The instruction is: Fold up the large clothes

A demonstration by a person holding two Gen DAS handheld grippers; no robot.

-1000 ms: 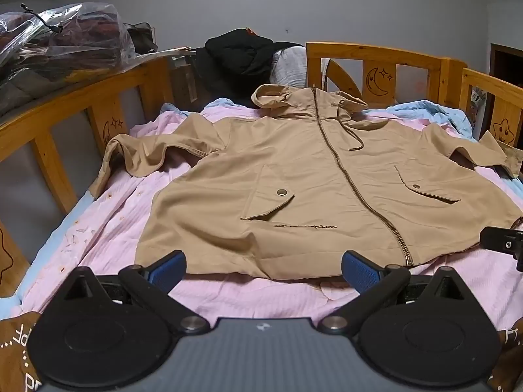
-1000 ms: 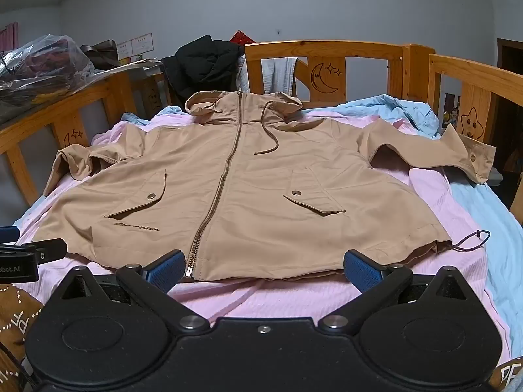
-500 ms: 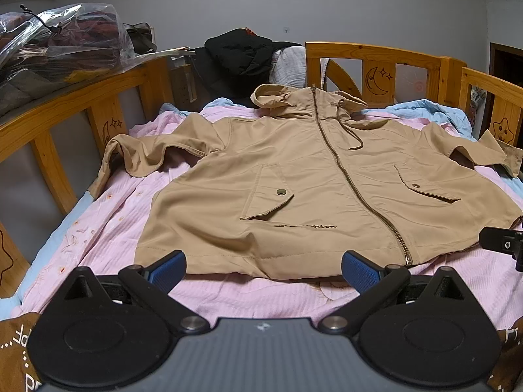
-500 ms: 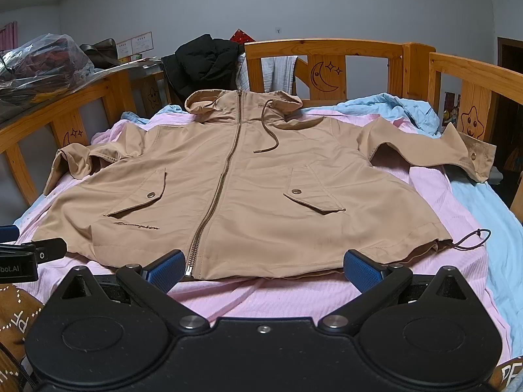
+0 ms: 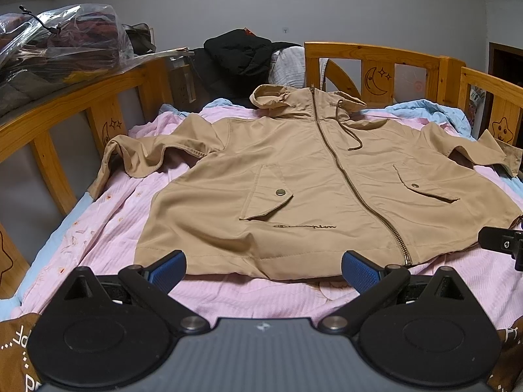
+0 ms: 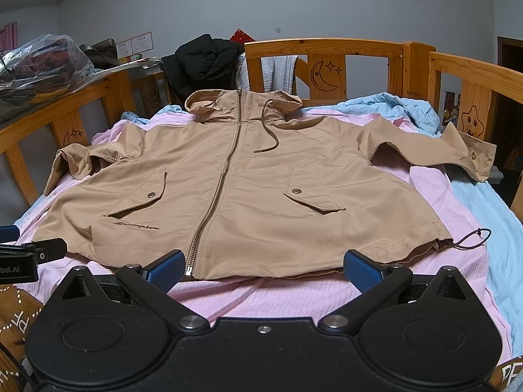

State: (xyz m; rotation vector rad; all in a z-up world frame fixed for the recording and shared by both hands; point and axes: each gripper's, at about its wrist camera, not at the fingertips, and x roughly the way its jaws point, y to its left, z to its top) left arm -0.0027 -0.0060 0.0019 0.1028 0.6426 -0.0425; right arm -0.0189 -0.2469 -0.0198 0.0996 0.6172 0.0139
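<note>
A tan hooded jacket point(image 5: 313, 176) lies spread flat, front up and zipped, on a pink sheet; it also shows in the right wrist view point(image 6: 248, 189). Both sleeves stretch out sideways. My left gripper point(image 5: 263, 269) is open and empty, just short of the jacket's hem on its left half. My right gripper point(image 6: 264, 269) is open and empty, just short of the hem on its right half. Each gripper shows at the edge of the other's view: the right one point(image 5: 501, 245), the left one point(image 6: 29, 254).
A wooden bed rail point(image 5: 376, 55) runs around the mattress. The pink sheet point(image 5: 108, 228) and a blue blanket point(image 6: 483, 209) lie under the jacket. A black coat point(image 5: 242, 55) hangs at the head. Plastic bags of clothes point(image 5: 55, 49) sit at the left.
Both grippers have drifted very slightly; the jacket has not moved.
</note>
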